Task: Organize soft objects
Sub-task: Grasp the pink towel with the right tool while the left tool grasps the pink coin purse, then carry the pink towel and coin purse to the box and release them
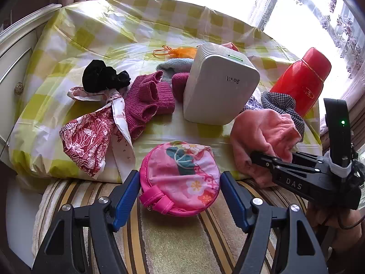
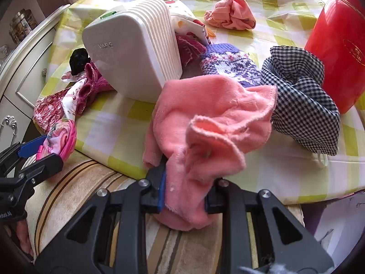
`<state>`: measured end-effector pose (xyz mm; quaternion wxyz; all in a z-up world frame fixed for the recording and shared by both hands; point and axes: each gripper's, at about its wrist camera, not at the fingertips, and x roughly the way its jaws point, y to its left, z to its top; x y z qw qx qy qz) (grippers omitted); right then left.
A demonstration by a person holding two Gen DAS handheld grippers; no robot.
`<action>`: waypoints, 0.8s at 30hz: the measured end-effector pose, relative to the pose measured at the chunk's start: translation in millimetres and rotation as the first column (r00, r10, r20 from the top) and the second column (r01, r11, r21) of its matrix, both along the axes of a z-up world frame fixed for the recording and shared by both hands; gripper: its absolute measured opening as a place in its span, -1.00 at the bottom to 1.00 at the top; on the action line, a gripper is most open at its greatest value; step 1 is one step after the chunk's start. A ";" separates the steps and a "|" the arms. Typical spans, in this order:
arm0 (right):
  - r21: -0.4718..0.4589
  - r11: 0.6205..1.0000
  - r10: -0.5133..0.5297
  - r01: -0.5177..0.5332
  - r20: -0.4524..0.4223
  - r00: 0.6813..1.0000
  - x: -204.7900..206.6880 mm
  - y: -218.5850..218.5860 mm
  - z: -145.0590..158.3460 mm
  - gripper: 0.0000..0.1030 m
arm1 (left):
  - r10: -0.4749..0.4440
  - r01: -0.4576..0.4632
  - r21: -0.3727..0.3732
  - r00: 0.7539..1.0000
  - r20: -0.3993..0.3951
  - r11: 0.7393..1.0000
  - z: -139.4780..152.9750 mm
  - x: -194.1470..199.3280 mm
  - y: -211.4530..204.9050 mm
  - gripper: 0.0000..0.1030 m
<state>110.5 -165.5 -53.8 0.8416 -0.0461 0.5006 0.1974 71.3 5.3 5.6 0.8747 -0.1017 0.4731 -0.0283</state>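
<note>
Standing at the table's near edge, an onlooker reads the layout from left to right. At far left a black scrunchie (image 1: 105, 75) lies beside a red-and-white printed cloth (image 1: 87, 141) and a magenta knit glove (image 1: 146, 98), all on the yellow checked tablecloth (image 1: 75, 38). Next comes the round pink floral pouch (image 1: 180, 178), overhanging the table edge onto the striped cushion (image 1: 159, 239). The left gripper (image 1: 180, 196) stands spread, one blue pad on each side of the pouch, neither visibly pressing it. A white VAPE device (image 1: 219, 89) stands behind.

To its right, the right gripper (image 2: 183, 194) is pinched on the lower edge of a pink fleece cloth (image 2: 205, 118). The cloth lies directly ahead of the jaws, its bulk running away from them toward the table centre, partly over a purple knit item (image 2: 228, 66) and touching a black-and-white gingham cloth (image 2: 303, 105). A red flask (image 2: 337, 52) stands at far right.

Judgement: any lift of the fleece turns on drawing it toward the gripper, clear of the gingham; the right hand is the nearer one.

Only the right wrist view shows the purple knit and a crumpled salmon cloth (image 2: 230, 12) in full. Only the left wrist view shows an orange mesh pouch (image 1: 180, 52).
</note>
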 end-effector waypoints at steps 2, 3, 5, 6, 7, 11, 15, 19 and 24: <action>-0.003 1.000 0.000 0.000 0.014 1.000 -6.0 -3.5 3.5 -0.46 | 0.000 0.000 0.007 1.000 0.005 1.000 2.8 -1.3 -1.7 0.40; -0.003 1.000 0.002 -0.002 0.020 1.000 -7.7 -5.2 5.1 -0.46 | -0.003 0.002 0.010 1.000 0.008 1.000 4.2 -2.3 -3.3 0.40; 0.000 1.000 0.000 0.000 0.034 0.999 -14.2 -9.2 9.6 -0.46 | -0.008 0.008 0.016 1.000 0.014 1.000 6.5 -4.7 -7.6 0.40; 0.002 1.000 -0.002 0.002 0.039 0.999 -16.8 -11.3 11.7 -0.46 | -0.011 0.011 0.019 1.000 0.017 1.000 7.7 -5.9 -10.0 0.40; 0.005 1.000 -0.004 0.004 0.044 0.999 -20.5 -13.6 14.0 -0.46 | -0.015 0.015 0.020 1.000 0.020 1.000 8.7 -6.9 -12.6 0.40; 0.025 1.000 -0.014 0.012 0.054 0.998 -25.3 -22.4 19.3 -0.46 | -0.032 0.031 0.029 0.999 0.031 0.999 14.2 -11.6 -23.1 0.40; 0.046 0.999 -0.025 0.023 0.063 0.998 -33.4 -32.9 27.1 -0.46 | -0.039 0.037 0.026 0.998 0.046 0.999 20.7 -16.1 -30.8 0.40; 0.065 0.997 -0.043 0.039 0.070 0.997 -42.9 -46.7 34.9 -0.46 | -0.055 0.054 0.032 0.997 0.057 0.998 26.9 -19.1 -42.1 0.40; 0.073 0.996 -0.059 0.053 0.074 0.996 -55.3 -64.4 40.1 -0.46 | -0.084 0.082 0.037 0.994 0.068 0.996 33.2 -23.0 -59.3 0.40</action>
